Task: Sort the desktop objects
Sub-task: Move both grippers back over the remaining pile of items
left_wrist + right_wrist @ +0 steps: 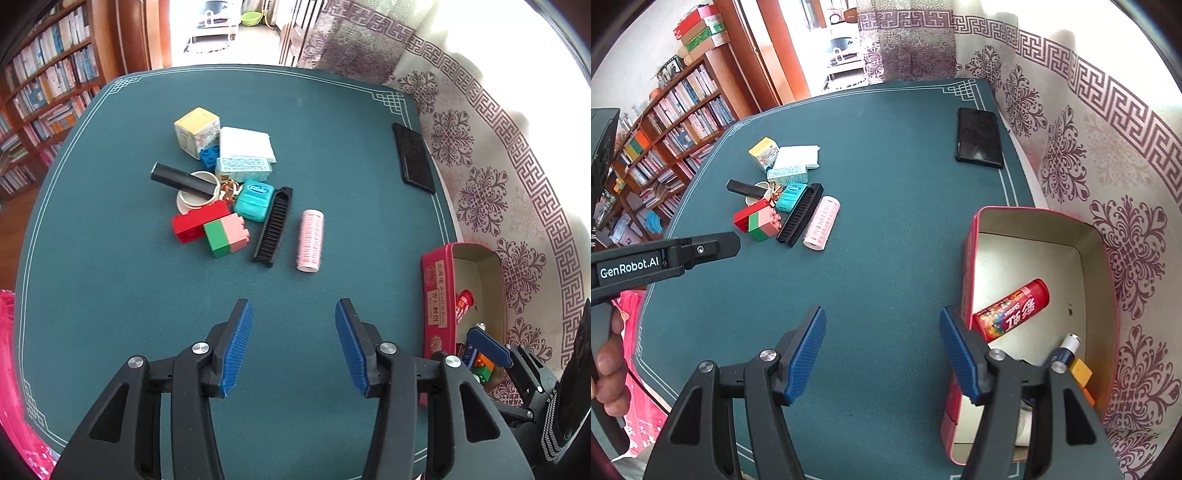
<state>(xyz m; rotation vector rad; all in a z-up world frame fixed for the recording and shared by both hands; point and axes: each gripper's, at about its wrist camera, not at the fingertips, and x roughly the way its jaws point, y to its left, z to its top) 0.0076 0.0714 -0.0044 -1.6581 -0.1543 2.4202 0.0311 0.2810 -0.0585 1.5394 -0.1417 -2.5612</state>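
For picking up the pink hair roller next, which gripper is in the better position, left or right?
Left, probably. The left gripper is open and empty, facing the pink hair roller nearly straight ahead. The right gripper, also open, sits beside the red tin, with the roller further off to its left.

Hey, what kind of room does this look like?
Probably a home study or living room: packed bookshelves stand beside the table, a patterned curtain hangs along one side, and a doorway opens onto another room.

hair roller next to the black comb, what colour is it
Pale pink. The hair roller shows best in the left wrist view, lying beside the black comb.
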